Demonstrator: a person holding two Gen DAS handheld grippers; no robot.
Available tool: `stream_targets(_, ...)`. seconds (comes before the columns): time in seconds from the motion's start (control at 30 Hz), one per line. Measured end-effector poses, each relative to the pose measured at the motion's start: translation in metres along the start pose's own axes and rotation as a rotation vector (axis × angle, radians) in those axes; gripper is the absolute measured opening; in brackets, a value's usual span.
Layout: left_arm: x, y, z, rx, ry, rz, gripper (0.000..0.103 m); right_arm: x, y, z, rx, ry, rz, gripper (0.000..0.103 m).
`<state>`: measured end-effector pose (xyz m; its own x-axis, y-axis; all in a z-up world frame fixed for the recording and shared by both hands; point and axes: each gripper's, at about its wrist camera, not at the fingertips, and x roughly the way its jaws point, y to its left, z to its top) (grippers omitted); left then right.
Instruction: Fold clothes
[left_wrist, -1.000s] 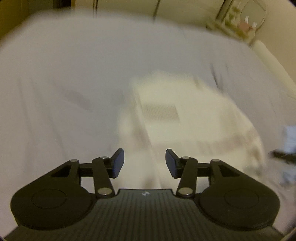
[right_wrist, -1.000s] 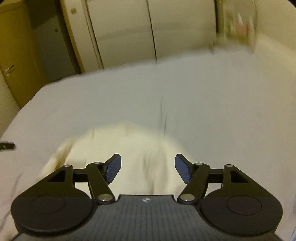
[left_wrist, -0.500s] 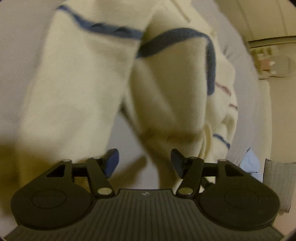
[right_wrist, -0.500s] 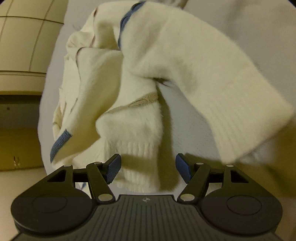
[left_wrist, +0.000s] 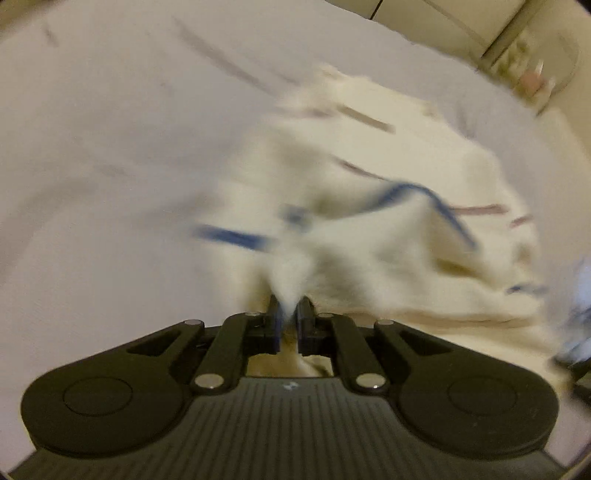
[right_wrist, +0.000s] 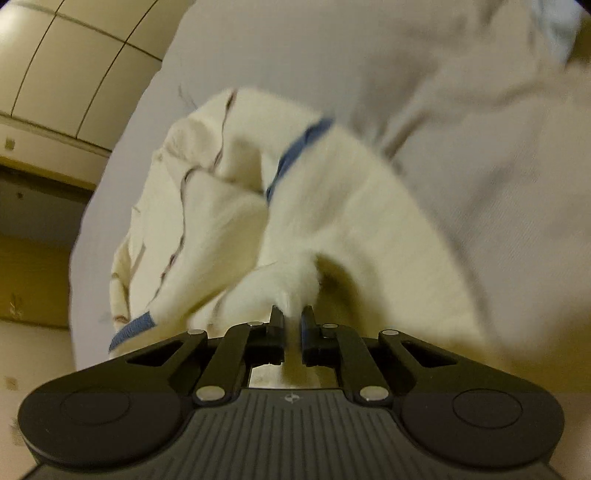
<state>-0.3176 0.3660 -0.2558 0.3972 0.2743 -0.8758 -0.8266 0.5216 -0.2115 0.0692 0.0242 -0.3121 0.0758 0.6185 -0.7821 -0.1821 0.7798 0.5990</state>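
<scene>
Sweater (left_wrist: 369, 229) lay crumpled on the bed (left_wrist: 110, 147). Left gripper (left_wrist: 289, 314) and right gripper (right_wrist: 293, 325) were each clamped on a pinch of fuzzy knit. Soft, light, stretchy; better held by hem or shoulders.

Cream sweater (left_wrist: 388, 206) (blue-striped), crumpled

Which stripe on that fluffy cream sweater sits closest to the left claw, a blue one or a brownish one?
A blue stripe, just beyond the left claw pinching the sweater; the brownish stripes lie farther off.
</scene>
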Motion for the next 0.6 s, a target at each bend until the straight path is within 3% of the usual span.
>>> stream_targets(0.1,-0.021,-0.005,0.001,0.156,0.066,0.052,0.004,0.0,-0.006,0.001,-0.022,0.074,-0.017,0.009)
stream_targets(0.13,-0.022,-0.012,-0.004,0.186,0.092,0.032,0.009,0.008,-0.008,-0.003,-0.031,0.116,-0.028,0.012)
stream_targets(0.17,-0.021,-0.02,-0.01,0.201,0.117,-0.006,0.026,0.016,-0.009,-0.009,-0.038,0.144,-0.043,0.022)
stream_targets(0.23,-0.025,-0.037,-0.03,0.225,0.133,-0.031,0.044,0.027,-0.01,-0.025,-0.05,0.176,-0.067,0.034)
stream_targets(0.27,-0.027,-0.044,-0.042,0.238,0.138,-0.016,0.043,0.031,-0.01,-0.033,-0.056,0.19,-0.069,0.043)
stream_targets(0.3,-0.026,-0.048,-0.053,0.249,0.153,0.025,0.043,0.032,-0.009,-0.04,-0.066,0.198,-0.073,0.045)
stream_targets(0.33,-0.021,-0.051,-0.062,0.246,0.174,0.062,0.049,0.032,-0.007,-0.047,-0.083,0.202,-0.084,0.045)
stream_targets(0.37,-0.019,-0.052,-0.07,0.235,0.19,0.082,0.062,0.03,-0.004,-0.052,-0.118,0.195,-0.109,0.045)
stream_targets(0.43,-0.014,-0.05,-0.082,0.219,0.193,0.122,0.07,0.022,0.003,-0.061,-0.225,0.171,-0.179,0.046)
stream_targets(0.5,-0.003,-0.047,-0.089,0.208,0.19,0.133,0.061,0.014,0.012,-0.069,-0.384,0.126,-0.277,0.053)
stream_targets(0.53,0.004,-0.047,-0.089,0.199,0.195,0.137,0.026,0.012,0.014,-0.072,-0.467,0.1,-0.333,0.059)
stream_targets(0.57,0.01,-0.045,-0.087,0.195,0.197,0.145,0.012,0.012,0.014,-0.074,-0.536,0.085,-0.379,0.078)
stream_targets(0.6,0.014,-0.043,-0.083,0.194,0.197,0.156,0.012,0.015,0.011,-0.076,-0.587,0.084,-0.411,0.083)
